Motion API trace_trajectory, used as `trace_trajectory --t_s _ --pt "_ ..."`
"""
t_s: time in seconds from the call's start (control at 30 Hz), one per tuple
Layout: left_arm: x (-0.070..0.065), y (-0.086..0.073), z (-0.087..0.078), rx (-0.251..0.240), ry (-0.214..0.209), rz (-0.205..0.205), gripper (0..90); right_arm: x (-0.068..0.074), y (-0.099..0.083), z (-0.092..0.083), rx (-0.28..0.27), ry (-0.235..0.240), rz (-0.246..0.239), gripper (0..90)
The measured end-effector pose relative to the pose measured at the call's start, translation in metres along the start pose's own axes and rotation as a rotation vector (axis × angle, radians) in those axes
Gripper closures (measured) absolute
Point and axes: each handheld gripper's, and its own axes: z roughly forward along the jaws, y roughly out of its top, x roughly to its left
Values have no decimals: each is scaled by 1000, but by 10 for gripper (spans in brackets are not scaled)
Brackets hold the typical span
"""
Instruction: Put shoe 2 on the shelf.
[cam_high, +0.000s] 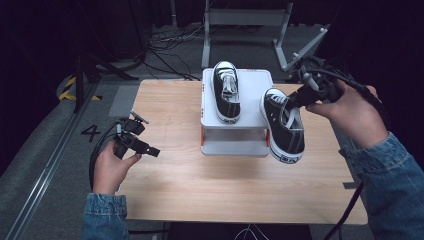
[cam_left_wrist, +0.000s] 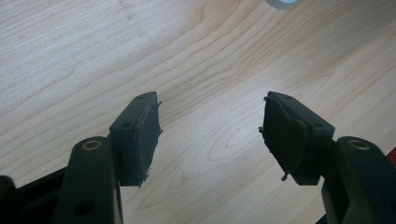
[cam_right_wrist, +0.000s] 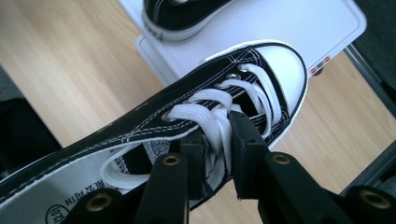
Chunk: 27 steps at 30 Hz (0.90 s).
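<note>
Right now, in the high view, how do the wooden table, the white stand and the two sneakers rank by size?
1. Wooden table.
2. White stand.
3. Held sneaker and sneaker on the stand: a matching pair; the held one only looks bigger, being nearer the camera.

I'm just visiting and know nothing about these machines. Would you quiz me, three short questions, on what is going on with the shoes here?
1. True or false: both sneakers rest on the white stand.
2. What does the right gripper hold?
A. a sneaker by its laces
B. a roll of tape
C. nothing
3. How do the jaws of the left gripper stand, and what lies under them?

Key
1. False. One sneaker lies on the stand; the other sneaker hangs beside it in the right gripper.
2. A. The jaws pinch the white laces.
3. Open with nothing between them, over the bare wooden table.
</note>
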Motion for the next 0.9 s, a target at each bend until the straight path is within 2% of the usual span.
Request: trace_trajectory --t_s 0.2,0.4,0.5,0.7,0.9 --pt "3 -10 -3 0 10 -15 373 -13 25 11 -7 -24 -2 779" --pt "6 -26 -8 -6 17 -56 372 -19 42 24 -19 -43 -29 779" --pt "8 -33 -13 -15 24 -70 372 -25 54 36 -34 -54 -41 780" --pt "10 -39 -15 -16 28 -81 373 -34 73 55 -27 -111 -57 780" --pt "12 -38 -14 -14 22 -78 372 -49 83 69 -32 -162 -67 780"
